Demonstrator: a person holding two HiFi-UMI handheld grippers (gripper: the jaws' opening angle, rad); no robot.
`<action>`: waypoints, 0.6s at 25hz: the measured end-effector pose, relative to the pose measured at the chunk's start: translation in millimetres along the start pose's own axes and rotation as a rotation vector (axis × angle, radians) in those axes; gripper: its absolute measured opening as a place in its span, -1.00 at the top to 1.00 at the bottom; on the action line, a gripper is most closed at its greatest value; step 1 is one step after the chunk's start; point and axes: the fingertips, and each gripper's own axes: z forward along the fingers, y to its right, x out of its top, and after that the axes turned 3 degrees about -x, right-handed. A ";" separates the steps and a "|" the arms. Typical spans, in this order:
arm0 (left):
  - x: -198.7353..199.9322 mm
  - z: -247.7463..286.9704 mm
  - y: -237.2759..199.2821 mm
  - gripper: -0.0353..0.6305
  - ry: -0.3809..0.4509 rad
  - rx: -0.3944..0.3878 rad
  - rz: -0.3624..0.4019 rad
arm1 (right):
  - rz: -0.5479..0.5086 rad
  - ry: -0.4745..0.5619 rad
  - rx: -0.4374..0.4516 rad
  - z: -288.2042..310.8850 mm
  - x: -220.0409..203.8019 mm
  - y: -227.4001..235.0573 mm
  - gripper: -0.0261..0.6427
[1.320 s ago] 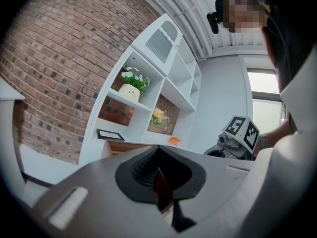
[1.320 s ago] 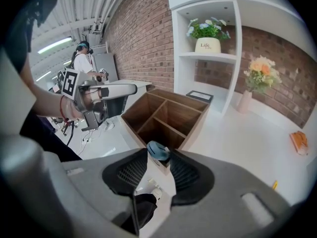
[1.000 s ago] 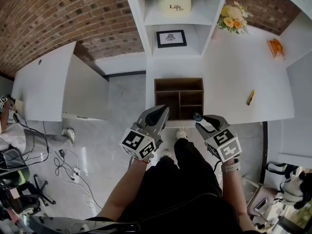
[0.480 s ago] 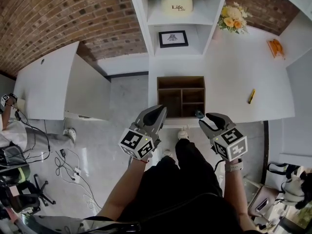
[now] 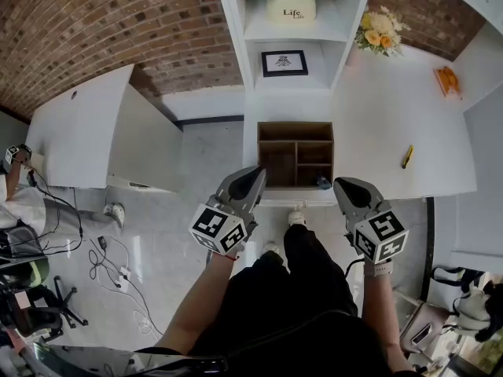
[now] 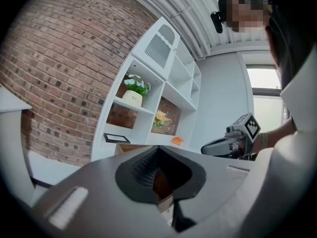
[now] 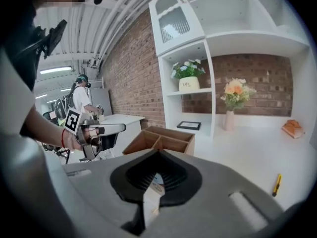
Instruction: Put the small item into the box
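A brown wooden box (image 5: 295,131) with several compartments stands at the near edge of the white table (image 5: 377,132). The small dark item (image 5: 323,183) lies at the front of the box's near right compartment. My right gripper (image 5: 346,187) hovers just right of that corner; its jaws are closing and meet with nothing between them. In the right gripper view the right gripper (image 7: 148,202) points past the box (image 7: 161,139). My left gripper (image 5: 251,181) hangs at the box's front left, shut and holding nothing. In the left gripper view the left gripper (image 6: 171,207) shows the same.
A yellow pen (image 5: 405,156) and an orange object (image 5: 446,79) lie on the table to the right. A white shelf unit behind the box holds a framed picture (image 5: 284,62) and a flower pot (image 5: 291,8). A flower vase (image 5: 377,31) stands beside it. Another white table (image 5: 78,132) is at the left.
My right gripper has drawn back from the box's front right corner and its jaws have gone from wide open to shut. The small item stays in the box. The left gripper has hardly moved.
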 end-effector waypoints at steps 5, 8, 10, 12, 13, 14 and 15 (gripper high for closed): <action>5.9 -3.8 -1.3 0.88 0.014 0.016 0.008 | -0.010 0.110 -0.039 -10.9 18.4 7.4 0.91; 10.2 -4.7 -1.1 0.88 0.026 0.023 0.016 | -0.028 0.151 -0.056 -16.7 25.6 10.6 0.91; 13.8 -5.8 -1.3 0.88 0.038 0.029 0.020 | -0.034 0.174 -0.063 -19.2 30.0 11.7 0.91; 17.6 -7.3 -0.9 0.88 0.049 0.034 0.024 | -0.037 0.196 -0.067 -21.5 34.4 12.5 0.91; 19.3 -8.2 -0.8 0.88 0.054 0.037 0.025 | -0.040 0.205 -0.071 -22.6 36.4 12.9 0.91; 21.0 -9.3 -1.0 0.88 0.058 0.041 0.027 | -0.044 0.212 -0.076 -23.5 38.4 13.3 0.91; 22.5 -10.4 -1.5 0.88 0.062 0.045 0.028 | -0.050 0.218 -0.082 -24.3 40.4 13.7 0.91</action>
